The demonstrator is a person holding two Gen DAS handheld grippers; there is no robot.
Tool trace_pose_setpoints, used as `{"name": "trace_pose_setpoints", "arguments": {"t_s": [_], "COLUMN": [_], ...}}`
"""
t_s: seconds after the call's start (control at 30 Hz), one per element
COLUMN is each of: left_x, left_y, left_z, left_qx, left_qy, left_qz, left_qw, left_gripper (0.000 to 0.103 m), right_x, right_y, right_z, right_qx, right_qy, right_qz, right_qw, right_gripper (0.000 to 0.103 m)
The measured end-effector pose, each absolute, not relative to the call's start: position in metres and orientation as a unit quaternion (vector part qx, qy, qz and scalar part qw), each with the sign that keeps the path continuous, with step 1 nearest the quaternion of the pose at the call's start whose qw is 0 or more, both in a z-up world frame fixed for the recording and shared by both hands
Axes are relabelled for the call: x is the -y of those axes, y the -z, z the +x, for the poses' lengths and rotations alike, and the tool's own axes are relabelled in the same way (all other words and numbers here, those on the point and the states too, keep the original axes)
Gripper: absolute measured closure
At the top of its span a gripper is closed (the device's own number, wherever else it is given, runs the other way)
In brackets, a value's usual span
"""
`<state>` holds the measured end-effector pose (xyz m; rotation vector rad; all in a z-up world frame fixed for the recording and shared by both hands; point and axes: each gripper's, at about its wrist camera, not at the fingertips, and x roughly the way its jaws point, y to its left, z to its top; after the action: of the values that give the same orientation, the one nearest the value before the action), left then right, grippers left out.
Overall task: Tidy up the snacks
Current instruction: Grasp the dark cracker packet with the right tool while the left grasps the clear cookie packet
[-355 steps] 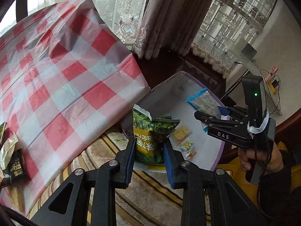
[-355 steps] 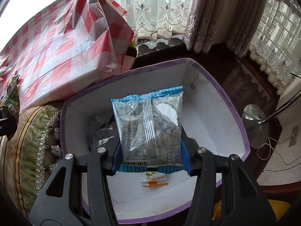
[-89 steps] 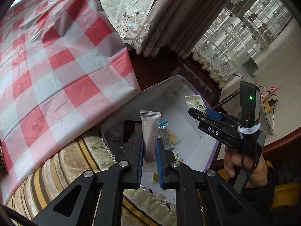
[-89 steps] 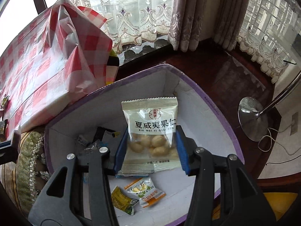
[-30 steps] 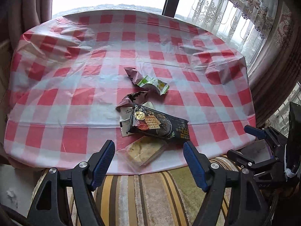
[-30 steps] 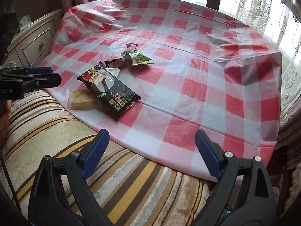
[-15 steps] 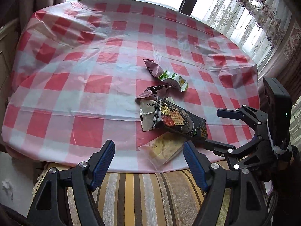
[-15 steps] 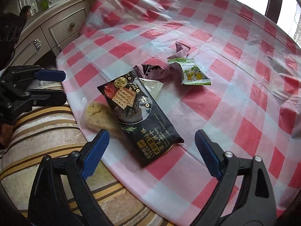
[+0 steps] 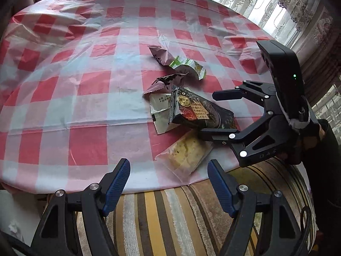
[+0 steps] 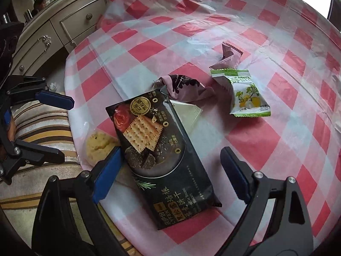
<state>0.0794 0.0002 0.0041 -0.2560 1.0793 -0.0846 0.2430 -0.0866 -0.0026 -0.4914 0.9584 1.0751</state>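
Scanning L to R in the left wrist view: bare checked tablecloth (image 9: 85, 98) on the left, then the left gripper (image 9: 168, 179) low at the near table edge, jaws wide apart w/ nothing between them. Just beyond it lies the clear-wrapped cake (image 9: 187, 153), partly overhanging the cloth edge above the striped cushion (image 9: 170, 213). Behind that sits the dark cracker pack (image 9: 200, 113), lapping over a white packet (image 9: 159, 115), w/ a mauve wrapper (image 9: 166, 81) and a green-and-white sachet (image 9: 187, 66) farther back. At right, the right gripper (image 9: 215, 113) comes in from the side, jaws apart, straddling the cracker pack's near end.

Right wrist view confirms: cracker pack (image 10: 162, 149) lies between the right gripper's (image 10: 170, 164) blue pads, neither pad pressing yet, so nothing is held. Its long axis runs roughly fwd along the fingers, slightly diagonal, so the jaws span its short width; probably a workable grip w/o rotating. Cake (image 10: 100, 143) pokes out from under the pack's left edge, touching or nearly touching the left pad, so it could get nudged.

Right hand is clearly nearer the cracker pack; left is nearer the cake, which sits just ahead of its jaws.
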Motion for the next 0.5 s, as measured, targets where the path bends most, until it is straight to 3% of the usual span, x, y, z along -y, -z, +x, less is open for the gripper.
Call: {"name": "trace_pose_setpoints", "arguments": {"t_s": [0.2, 0.5], "left_x": [0.013, 0.021], "left_y": [0.004, 0.011], "left_z": [0.090, 0.110], "left_qx": [-0.534, -0.546], "left_qy": [0.066, 0.089], "left_qz": [-0.088, -0.052], "left_qw": [0.838, 0.831], "left_gripper": [0.027, 0.027], "right_x": [0.084, 0.103], "right_y": [0.001, 0.003], "right_z": [0.244, 0.255], "right_qx": [-0.440, -0.449], "right_qy": [-0.501, -0.457], "right_qz": [-0.202, -0.184], "right_qw": [0.717, 0.745], "right_gripper": [0.030, 0.043]}}
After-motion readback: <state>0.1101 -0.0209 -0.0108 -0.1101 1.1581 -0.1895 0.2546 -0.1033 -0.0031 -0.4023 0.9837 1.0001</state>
